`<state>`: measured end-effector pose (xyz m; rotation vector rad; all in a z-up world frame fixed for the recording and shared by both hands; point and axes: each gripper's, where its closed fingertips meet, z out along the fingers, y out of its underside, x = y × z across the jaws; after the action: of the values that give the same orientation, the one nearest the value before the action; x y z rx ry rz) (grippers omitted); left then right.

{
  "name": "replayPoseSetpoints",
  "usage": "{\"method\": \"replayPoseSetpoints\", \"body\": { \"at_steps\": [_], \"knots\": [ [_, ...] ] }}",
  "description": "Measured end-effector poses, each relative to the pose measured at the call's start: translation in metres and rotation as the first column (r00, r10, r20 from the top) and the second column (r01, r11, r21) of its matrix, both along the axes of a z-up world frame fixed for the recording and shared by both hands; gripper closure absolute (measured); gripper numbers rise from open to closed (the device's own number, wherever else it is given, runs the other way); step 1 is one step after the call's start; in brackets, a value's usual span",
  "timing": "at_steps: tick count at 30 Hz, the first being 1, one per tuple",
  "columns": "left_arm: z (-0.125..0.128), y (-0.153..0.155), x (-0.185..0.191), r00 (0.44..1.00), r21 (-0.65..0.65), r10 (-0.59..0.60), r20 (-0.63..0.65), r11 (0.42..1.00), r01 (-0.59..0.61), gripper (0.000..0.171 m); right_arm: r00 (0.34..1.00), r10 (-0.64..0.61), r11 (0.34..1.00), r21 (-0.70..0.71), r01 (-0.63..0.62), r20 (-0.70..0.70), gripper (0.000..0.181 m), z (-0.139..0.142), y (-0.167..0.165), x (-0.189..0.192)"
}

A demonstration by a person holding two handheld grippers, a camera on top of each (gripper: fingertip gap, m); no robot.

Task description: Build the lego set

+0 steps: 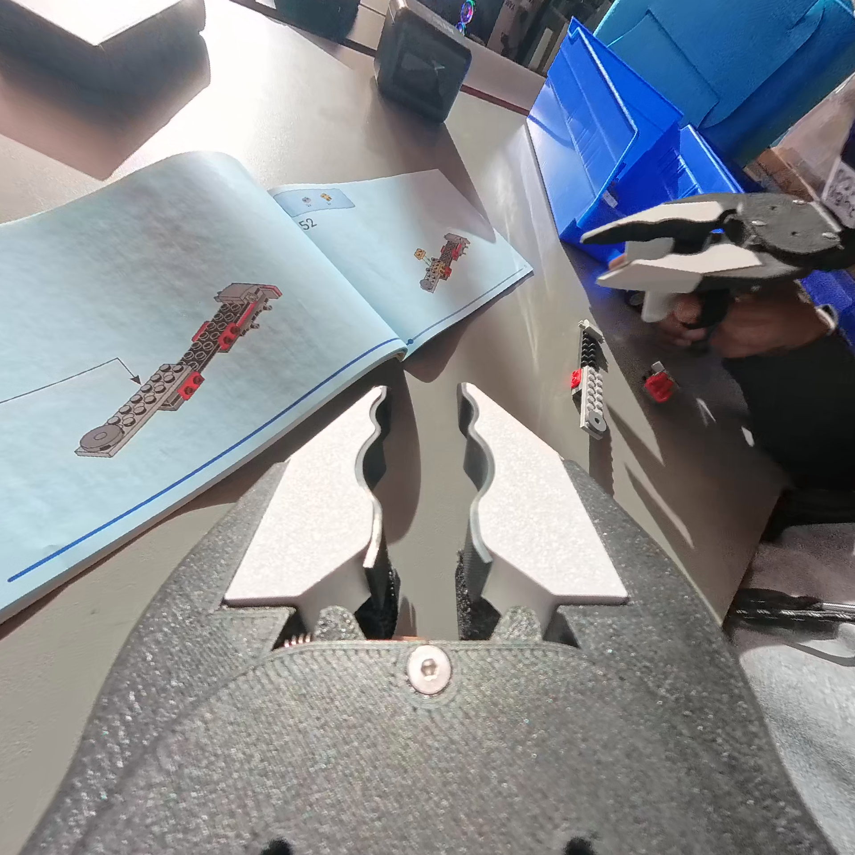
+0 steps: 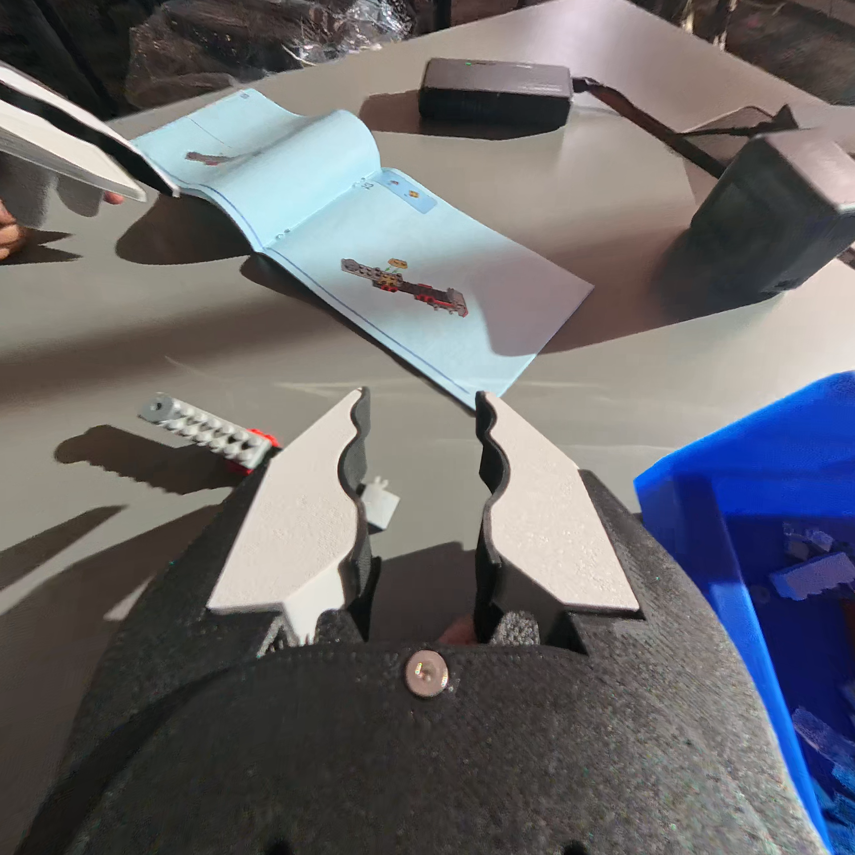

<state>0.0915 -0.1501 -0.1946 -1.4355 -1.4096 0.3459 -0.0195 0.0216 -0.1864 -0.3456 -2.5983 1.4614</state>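
Note:
A long grey and black lego assembly (image 1: 588, 379) with a red piece lies on the grey table, right of my left gripper (image 1: 422, 393), which is open and empty near the edge of the open instruction booklet (image 1: 194, 324). A small red and grey piece (image 1: 658, 383) lies beside the assembly. In the right wrist view the assembly (image 2: 208, 432) lies left of my right gripper (image 2: 421, 400), which is open and empty above the table. A small white piece (image 2: 380, 504) lies between its fingers, on the table. The right gripper also shows in the left wrist view (image 1: 601, 257), and the left gripper's tip in the right wrist view (image 2: 74, 157).
Blue bins (image 1: 610, 139) holding loose bricks (image 2: 786, 578) stand at the right. A black box (image 1: 421, 69) (image 2: 768, 217) and a flat black device (image 2: 495, 90) sit at the back of the table. A person's hand (image 1: 740, 324) holds the right gripper. My hands' fingertips stand some 20 cm from each other.

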Motion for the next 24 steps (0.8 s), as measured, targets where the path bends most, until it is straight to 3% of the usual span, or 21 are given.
{"method": "replayPoseSetpoints", "body": {
  "at_steps": [6, 12, 18, 24],
  "knots": [
    [0.001, -0.001, 0.000, 1.000, 0.031, 0.003, 0.000, 1.000, -0.003, 0.143, 0.992, 0.106, 0.994, 0.001, -0.106, -0.066, 0.134, 0.035, 0.049, 0.054],
    [-0.002, 0.000, 0.000, 1.000, 0.023, -0.008, 0.015, 1.000, 0.007, 0.143, 0.987, 0.161, 0.975, 0.154, -0.161, 0.009, 0.131, -0.003, 0.093, 0.086],
    [-0.003, 0.001, 0.000, 1.000, -0.013, -0.005, 0.016, 1.000, 0.005, 0.143, 0.993, 0.118, 0.966, 0.230, -0.119, 0.018, 0.130, -0.038, 0.096, 0.088],
    [-0.002, 0.001, 0.000, 1.000, -0.018, -0.001, 0.008, 1.000, 0.001, 0.143, 0.998, 0.055, 0.971, 0.234, -0.044, -0.037, 0.139, -0.045, 0.090, 0.075]
  ]
}}
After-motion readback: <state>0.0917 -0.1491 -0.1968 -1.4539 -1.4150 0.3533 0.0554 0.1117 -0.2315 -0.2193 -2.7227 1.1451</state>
